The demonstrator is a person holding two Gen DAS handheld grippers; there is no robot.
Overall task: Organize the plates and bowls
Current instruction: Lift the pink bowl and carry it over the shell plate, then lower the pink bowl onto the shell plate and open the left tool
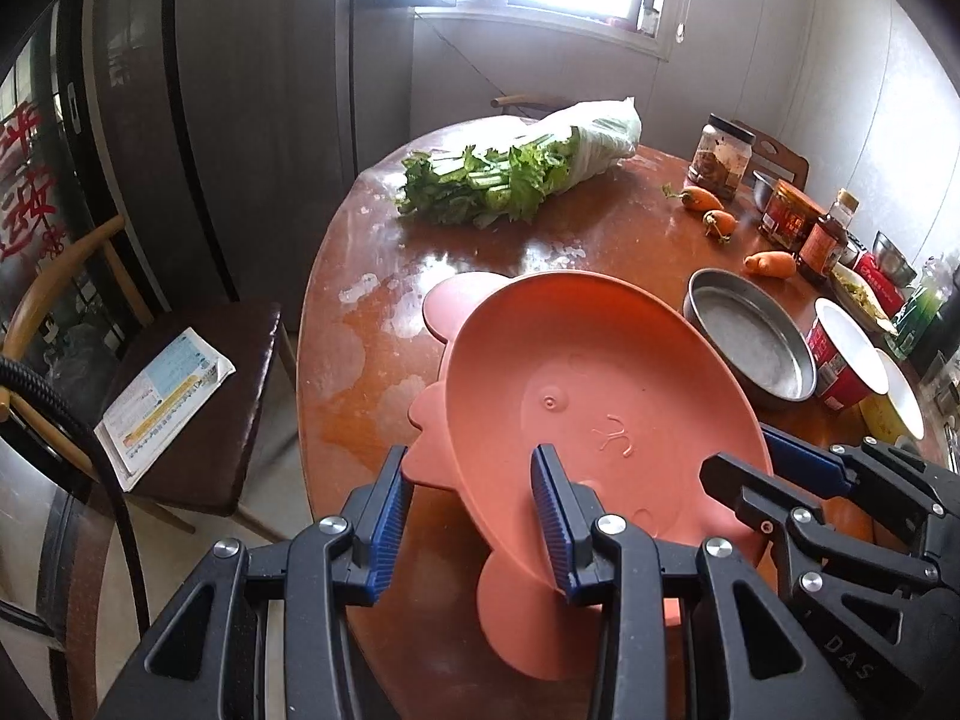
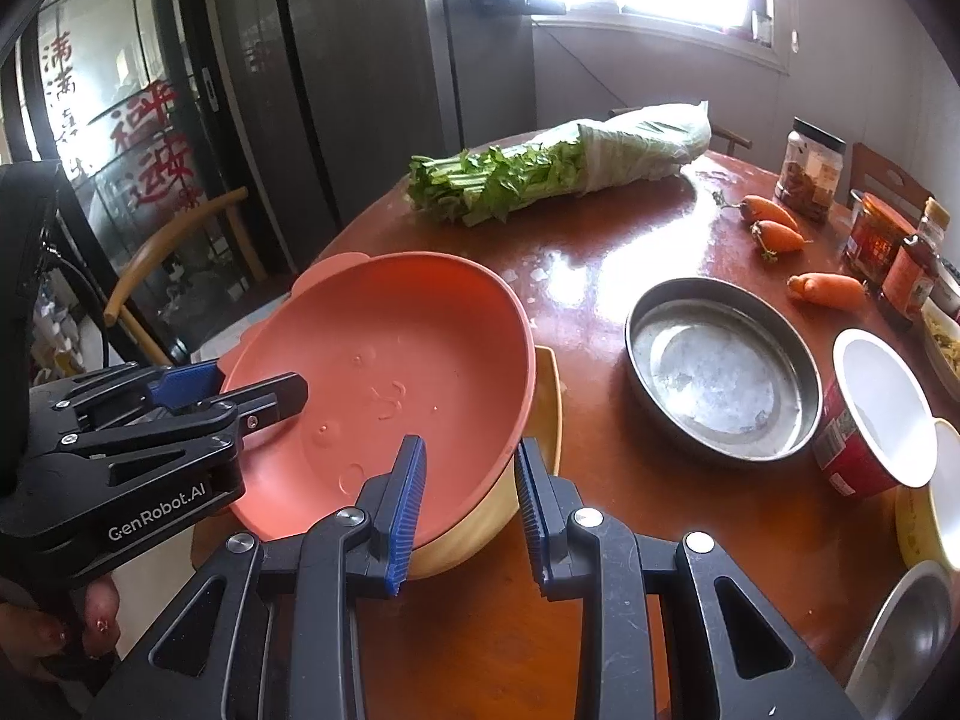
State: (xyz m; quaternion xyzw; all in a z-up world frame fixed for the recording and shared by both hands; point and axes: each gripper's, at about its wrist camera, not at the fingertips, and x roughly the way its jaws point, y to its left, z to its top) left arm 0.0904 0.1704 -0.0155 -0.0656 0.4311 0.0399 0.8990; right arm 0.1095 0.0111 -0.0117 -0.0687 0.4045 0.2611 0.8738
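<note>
Blue-padded left tongs (image 1: 474, 507) clamp the near rim of the salmon plate (image 1: 576, 384), tilting it above the desk (image 1: 540, 228), probably to steady the load. Over to the right view: right tongs (image 2: 468, 495) grip the plate's other rim together with the yellow bowl (image 2: 543, 420) beneath. Steel dish (image 2: 723, 369) waits nearby, perhaps the next to be stacked.

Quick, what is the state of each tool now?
Left tool: closed, holding the pink plate by its rim.
Right tool: closed, holding the same pink plate.
</note>
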